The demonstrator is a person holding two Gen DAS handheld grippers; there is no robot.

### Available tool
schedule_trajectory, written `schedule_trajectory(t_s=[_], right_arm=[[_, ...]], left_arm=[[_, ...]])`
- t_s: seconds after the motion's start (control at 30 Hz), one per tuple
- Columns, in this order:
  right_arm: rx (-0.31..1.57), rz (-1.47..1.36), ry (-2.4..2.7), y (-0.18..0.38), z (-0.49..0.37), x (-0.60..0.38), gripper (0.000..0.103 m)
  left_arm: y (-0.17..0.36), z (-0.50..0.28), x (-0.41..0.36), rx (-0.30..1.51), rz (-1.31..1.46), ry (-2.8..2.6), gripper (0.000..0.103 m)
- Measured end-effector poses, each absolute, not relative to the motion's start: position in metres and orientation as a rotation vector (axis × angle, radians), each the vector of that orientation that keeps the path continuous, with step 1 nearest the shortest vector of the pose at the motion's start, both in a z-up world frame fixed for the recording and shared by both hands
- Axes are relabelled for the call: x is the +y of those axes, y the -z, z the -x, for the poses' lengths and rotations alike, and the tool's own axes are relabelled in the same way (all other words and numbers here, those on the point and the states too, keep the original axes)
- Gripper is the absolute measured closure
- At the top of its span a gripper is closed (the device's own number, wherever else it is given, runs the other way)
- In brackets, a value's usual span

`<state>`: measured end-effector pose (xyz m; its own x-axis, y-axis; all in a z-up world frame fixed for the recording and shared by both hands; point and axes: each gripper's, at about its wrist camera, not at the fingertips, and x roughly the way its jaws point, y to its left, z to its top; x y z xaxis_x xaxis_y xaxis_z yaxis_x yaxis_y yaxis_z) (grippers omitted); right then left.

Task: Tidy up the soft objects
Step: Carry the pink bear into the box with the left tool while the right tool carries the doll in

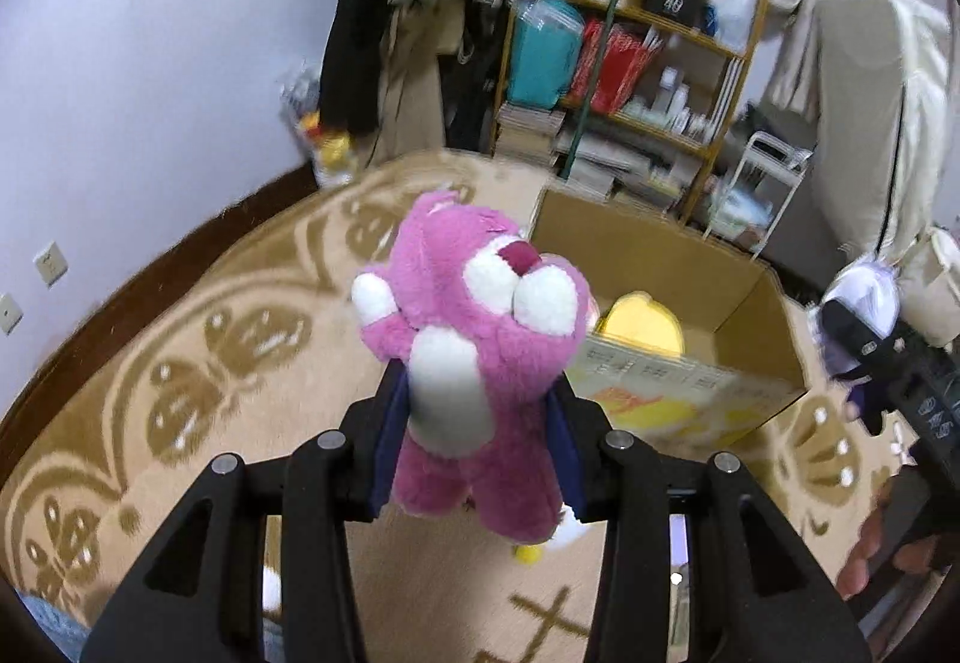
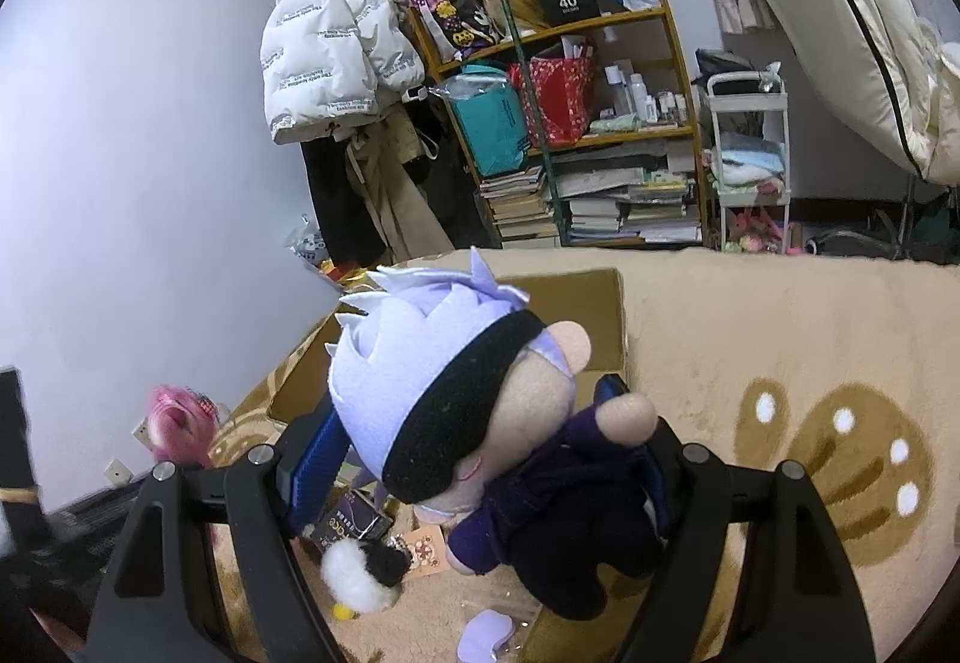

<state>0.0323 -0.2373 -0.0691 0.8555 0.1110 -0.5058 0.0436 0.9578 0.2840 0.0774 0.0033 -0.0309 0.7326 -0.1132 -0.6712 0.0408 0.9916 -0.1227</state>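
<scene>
The left gripper [image 1: 477,423] is clamped on a pink plush bear [image 1: 480,363], its blue pads pressing the toy's white belly and pink flanks from both sides. The bear is held up off the beige patterned carpet [image 1: 198,363], head away from the camera, one white paw raised toward the carpet's left edge. Just beyond the bear stands an open cardboard box [image 1: 672,267] on the carpet, and a yellow soft toy [image 1: 645,324] lies inside it against the near wall. A small yellow-and-white toy [image 1: 543,543] lies on the carpet below the bear's legs.

At the right edge of the left wrist view the other tool appears, with a person's hand [image 1: 882,543] under it.

The right gripper [image 2: 474,453] is clamped on a plush doll [image 2: 468,411] with spiky pale lilac hair, a black blindfold and dark purple clothes. One blue pad presses the side of its head and the other its body, so the jaws stand wide. The doll hangs over the near part of the box, tilted head-left. Beneath it, a white-and-black fluffy toy [image 2: 363,573] lies among small packets. Behind, along the carpet's far edge, stands a wooden shelf [image 2: 678,81] stacked with books and bags
</scene>
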Motion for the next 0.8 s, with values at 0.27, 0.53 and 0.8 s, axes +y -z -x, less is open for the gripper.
schedule_trajectory(t_s=[0.27, 0.53, 0.8], right_arm=[[0.534, -0.179, -0.052, 0.056, -0.051, -0.227, 0.019], [0.594, -0.155, -0.105, 0.068, -0.079, -0.231, 0.018], [0.650, -0.171, -0.092, 0.099, -0.098, -0.237, 0.015]], left_arm=[[-0.002, -0.101, -0.021, 0.651, -0.013, 0.127, 0.061], [-0.009, -0.134, -0.066, 0.603, -0.154, 0.225, 0.060], [0.026, -0.158, -0.088, 0.677, -0.213, 0.257, 0.057]])
